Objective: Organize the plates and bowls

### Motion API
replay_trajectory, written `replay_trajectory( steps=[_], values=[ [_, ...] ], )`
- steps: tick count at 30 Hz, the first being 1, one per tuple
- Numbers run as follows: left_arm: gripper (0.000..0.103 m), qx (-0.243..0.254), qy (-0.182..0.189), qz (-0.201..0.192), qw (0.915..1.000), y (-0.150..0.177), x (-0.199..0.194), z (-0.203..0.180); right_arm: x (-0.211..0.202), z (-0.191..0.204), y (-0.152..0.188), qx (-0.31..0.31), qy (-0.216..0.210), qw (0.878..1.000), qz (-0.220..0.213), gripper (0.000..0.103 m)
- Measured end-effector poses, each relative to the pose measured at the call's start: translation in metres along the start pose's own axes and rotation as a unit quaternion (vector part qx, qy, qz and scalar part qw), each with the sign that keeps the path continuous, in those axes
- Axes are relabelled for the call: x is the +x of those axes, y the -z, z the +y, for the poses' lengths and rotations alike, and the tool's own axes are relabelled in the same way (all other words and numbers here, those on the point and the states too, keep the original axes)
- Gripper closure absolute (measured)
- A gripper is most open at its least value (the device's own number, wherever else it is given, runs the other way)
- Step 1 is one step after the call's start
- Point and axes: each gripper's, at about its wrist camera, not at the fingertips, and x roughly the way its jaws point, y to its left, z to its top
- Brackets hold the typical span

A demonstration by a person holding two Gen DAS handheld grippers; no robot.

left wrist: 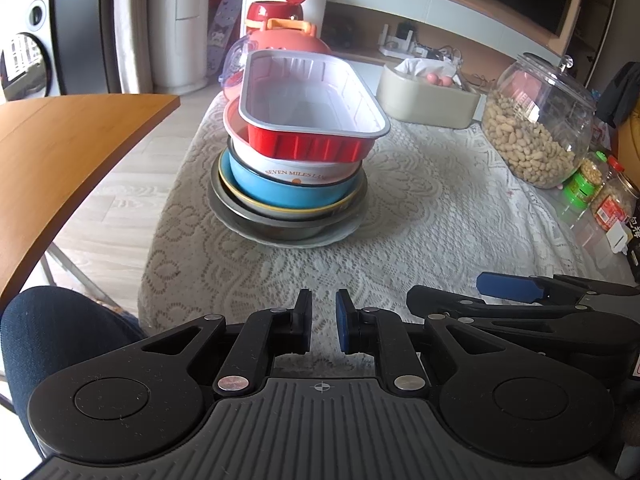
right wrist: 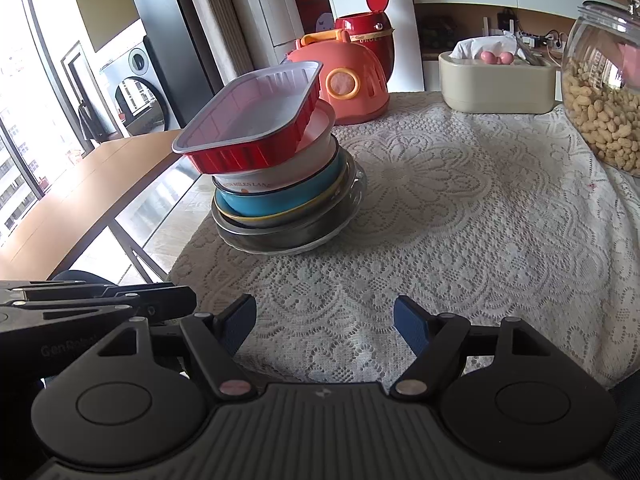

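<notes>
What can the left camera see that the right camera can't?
Only the left view shows the small jars beside the peanut jar and a purple skateboard. Only the right view shows the bright window. Both show the dish stack with the red tray on top, the orange case, and both tongs, left shut, right open.

- Foil tray [left wrist: 312, 100] is being carried tilted on top of the bowl stack [left wrist: 288, 188], stack resting on the lace cloth [left wrist: 420, 216].
- Rounded carrier [right wrist: 352, 84] is sitting behind the stack.
- Tissue box [left wrist: 428, 98] and peanut jar [left wrist: 540, 124] are being kept to the right.
- Wooden table [left wrist: 60, 152] is standing to the left.
</notes>
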Motion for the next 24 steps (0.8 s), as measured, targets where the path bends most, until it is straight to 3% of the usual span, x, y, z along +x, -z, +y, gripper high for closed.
replay_trajectory(
  steps=[24],
  values=[
    [0.087, -0.001, -0.002, -0.002, 1.0, 0.0007, -0.0029, 0.0006, -0.0016, 0.0052, -0.0034, -0.007, 0.0, 1.0, -0.008, 0.026]
  ],
)
